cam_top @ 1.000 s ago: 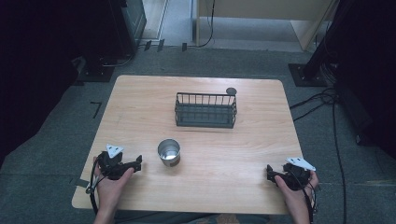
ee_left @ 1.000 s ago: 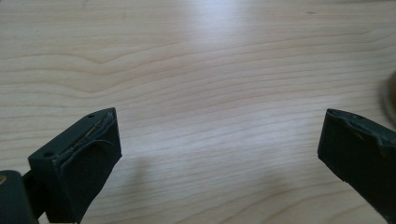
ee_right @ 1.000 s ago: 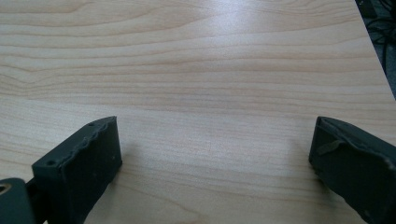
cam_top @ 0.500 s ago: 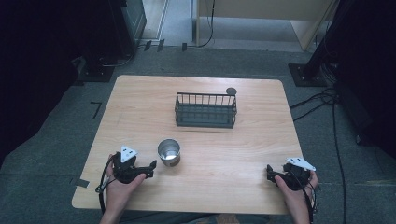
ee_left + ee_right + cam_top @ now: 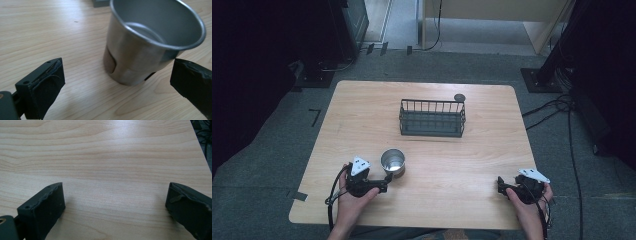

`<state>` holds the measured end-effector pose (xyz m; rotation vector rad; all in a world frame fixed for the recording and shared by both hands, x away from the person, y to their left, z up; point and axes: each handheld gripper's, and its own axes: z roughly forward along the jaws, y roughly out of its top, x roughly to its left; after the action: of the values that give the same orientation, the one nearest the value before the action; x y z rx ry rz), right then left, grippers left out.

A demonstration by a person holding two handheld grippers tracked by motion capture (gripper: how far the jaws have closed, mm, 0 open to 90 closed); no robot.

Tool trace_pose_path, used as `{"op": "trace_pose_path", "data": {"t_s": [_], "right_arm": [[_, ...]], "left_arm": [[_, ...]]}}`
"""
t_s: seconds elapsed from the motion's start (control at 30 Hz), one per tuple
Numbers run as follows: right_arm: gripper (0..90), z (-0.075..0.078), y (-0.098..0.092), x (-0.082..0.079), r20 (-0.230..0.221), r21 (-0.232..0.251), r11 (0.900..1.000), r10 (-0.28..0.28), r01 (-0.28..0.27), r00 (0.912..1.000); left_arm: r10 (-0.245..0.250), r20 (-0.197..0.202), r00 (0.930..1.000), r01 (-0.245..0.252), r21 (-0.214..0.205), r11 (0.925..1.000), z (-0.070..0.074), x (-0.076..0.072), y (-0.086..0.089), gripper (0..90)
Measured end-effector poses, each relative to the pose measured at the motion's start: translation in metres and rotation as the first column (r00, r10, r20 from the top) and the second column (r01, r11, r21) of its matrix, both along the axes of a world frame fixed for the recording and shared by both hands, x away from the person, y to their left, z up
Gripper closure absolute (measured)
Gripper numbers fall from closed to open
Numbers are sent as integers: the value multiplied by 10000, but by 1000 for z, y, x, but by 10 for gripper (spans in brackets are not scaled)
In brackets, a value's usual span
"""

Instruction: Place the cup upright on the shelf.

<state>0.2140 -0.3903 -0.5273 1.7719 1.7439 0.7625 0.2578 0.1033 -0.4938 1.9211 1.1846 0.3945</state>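
Wood-grain table [image 5: 472, 165] on grey carpet, dark gear around the edges. Steel cup [image 5: 392, 162] stands upright, just ahead of the left gripper [image 5: 384, 181], toward its right jaw. In the left gripper view the cup [image 5: 150, 47] sits between the spread jaws, offset right, close to the right jaw; contact there can't be told, clear gap on the left side. Left gripper [image 5: 117, 85] is wide apart, holding nothing. Versus half a second ago: left hand [image 5: 354, 197] has slid further right and in toward the cup; cup hasn't moved. Beyond the cup, well apart from the left gripper: dark wire basket [image 5: 432, 118], small dark round thing [image 5: 459, 97] at its far right corner. Right gripper [image 5: 502, 184] rests near the table's near right edge, unchanged, jaws spread over bare wood [image 5: 115, 202], nothing between them.
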Motion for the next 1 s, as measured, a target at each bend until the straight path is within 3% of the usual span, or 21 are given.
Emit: {"op": "trace_pose_path", "data": {"t_s": [0.23, 0.37, 0.87, 1.0], "right_arm": [[15, 0, 0, 0, 3, 0, 10000, 0, 0, 10000], [15, 0, 0, 0, 1, 0, 10000, 1, -1, 10000], [15, 0, 0, 0, -1, 2, 10000, 1, -1, 10000], [15, 0, 0, 0, -1, 3, 10000, 1, -1, 10000]], "left_arm": [[-263, -46, 9996, 263, -163, 9995, -1, 4, -12, 0], [-251, 192, 9995, 252, -26, 9997, 0, 9, -23, 31], [-259, 280, 9993, 253, 207, 9995, -2, 21, -38, 77], [-330, 458, 9984, 312, 391, 9987, -1, 22, -44, 146]]}}
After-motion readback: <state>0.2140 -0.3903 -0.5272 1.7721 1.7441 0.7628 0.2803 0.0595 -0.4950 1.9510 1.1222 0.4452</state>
